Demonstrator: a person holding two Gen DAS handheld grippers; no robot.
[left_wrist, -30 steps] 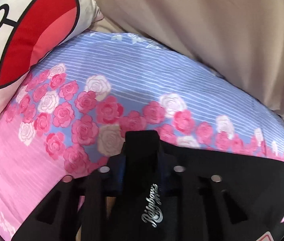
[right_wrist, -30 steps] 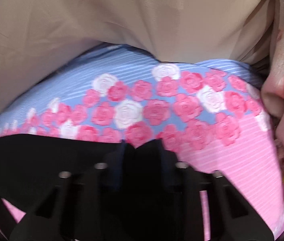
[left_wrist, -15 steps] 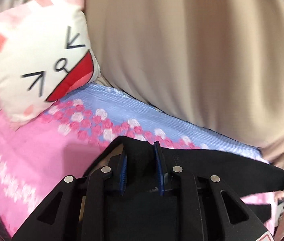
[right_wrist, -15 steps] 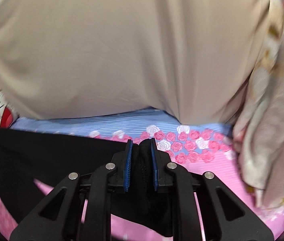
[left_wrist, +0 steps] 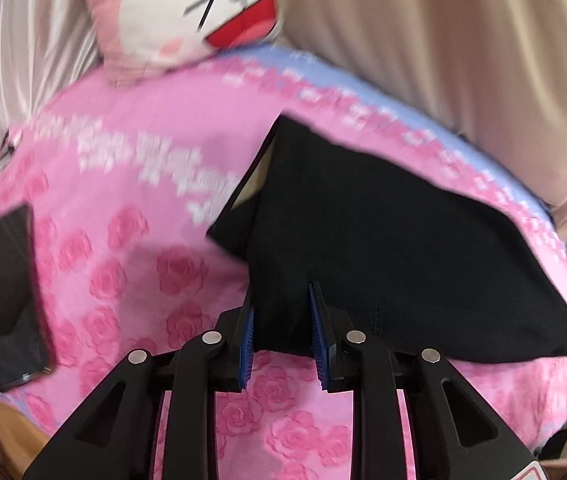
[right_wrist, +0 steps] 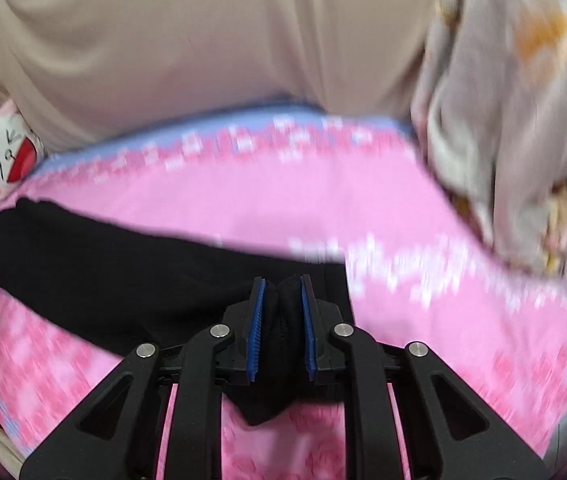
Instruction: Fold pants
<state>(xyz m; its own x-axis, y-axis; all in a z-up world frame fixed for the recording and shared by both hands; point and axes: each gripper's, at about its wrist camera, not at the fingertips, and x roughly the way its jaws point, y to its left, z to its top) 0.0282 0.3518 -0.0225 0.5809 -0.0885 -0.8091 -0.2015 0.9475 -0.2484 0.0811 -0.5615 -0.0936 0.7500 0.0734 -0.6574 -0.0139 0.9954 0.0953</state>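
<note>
Black pants (left_wrist: 383, 232) hang stretched above a pink rose-print bedsheet (left_wrist: 123, 264). My left gripper (left_wrist: 281, 300) is shut on a bunched edge of them, the cloth pinched between its blue pads. In the right wrist view the pants (right_wrist: 103, 268) run as a dark band off to the left, and my right gripper (right_wrist: 282, 294) is shut on a thick fold of the same cloth. A small tail of fabric hangs below the right jaws. Both views are blurred by motion.
A black phone (left_wrist: 11, 296) lies on the sheet (right_wrist: 363, 208) at the left. A white cartoon-face pillow (left_wrist: 203, 12) leans at the head of the bed beside beige drapery (left_wrist: 443, 60). A pale patterned cloth (right_wrist: 503, 120) is heaped at the right.
Both grippers have pulled back from the blue floral end of the bed, still gripping the pants. Much more of the sheet shows now, and the phone has come into the left view.
</note>
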